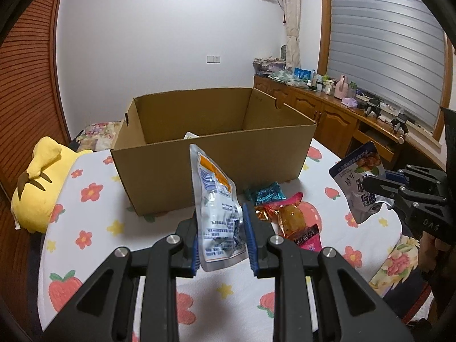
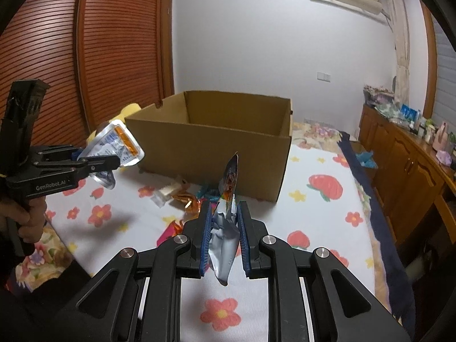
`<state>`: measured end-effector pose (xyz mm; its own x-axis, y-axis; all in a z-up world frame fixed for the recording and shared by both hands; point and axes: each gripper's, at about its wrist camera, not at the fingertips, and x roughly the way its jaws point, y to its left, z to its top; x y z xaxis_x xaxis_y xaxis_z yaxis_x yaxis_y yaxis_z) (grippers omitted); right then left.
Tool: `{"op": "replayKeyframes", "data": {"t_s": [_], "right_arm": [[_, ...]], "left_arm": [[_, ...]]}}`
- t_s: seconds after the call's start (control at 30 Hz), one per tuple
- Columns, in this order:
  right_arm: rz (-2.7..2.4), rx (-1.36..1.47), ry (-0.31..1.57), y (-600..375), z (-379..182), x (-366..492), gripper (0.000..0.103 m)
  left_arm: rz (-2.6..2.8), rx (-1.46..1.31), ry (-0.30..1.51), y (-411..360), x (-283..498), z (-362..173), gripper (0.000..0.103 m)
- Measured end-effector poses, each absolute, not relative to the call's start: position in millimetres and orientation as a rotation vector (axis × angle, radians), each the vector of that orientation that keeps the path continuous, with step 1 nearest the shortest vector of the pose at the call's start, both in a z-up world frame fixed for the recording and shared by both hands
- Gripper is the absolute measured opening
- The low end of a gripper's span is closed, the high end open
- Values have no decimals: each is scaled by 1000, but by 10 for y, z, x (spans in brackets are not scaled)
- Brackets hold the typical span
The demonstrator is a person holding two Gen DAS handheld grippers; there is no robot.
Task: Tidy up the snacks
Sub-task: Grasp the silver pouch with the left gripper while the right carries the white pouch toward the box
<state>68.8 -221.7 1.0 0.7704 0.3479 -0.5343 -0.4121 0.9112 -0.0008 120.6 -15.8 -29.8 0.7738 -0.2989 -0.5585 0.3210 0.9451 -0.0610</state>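
In the left wrist view, the left hand-held gripper (image 1: pixel 221 236) sat at the bottom centre of the frame, its 2 blue pads (image 1: pixel 248 236) pressed onto the lower part of a silver pouch with an orange band (image 1: pixel 215 208). The pouch stood nearly upright, clear of the bed (image 1: pixel 94 228), its top reaching in front of the near wall of the cardboard box (image 1: pixel 216 162). The box stood open in the middle of the frame on a white bedcover printed with strawberries and flowers. A pale item showed just over its near rim (too little visible to tell what it was).

At the right edge of the same view, the right hand-held gripper (image 1: pixel 379 183) was closed on a silver and blue snack pouch (image 1: pixel 359 182), held above the bed. Seen from the right wrist view, that pouch (image 2: pixel 225 228) stood edge-on between the nearly closed pads, and the left hand-held gripper (image 2: pixel 114 161) appeared at the left edge with a hand (image 2: pixel 25 219) around its handle.

Loose snacks lay on the bedcover just in front of the box: a teal wrapper (image 1: pixel 266 193), an amber-wrapped piece (image 1: pixel 292 218) and a pink packet (image 1: pixel 309 239). A yellow plush toy (image 1: pixel 42 182) rested at the left of the bed. A wooden cabinet (image 1: pixel 327 114) stood at the right.
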Motion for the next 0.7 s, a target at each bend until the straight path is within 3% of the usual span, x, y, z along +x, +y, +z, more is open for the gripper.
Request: {"op": "replayKeyframes", "data": {"t_s": [0.7], "right_arm": [[454,-148,472,-1994,468,878,16]], "left_arm": [[-334,58,531,-180,1273,69,24]]}}
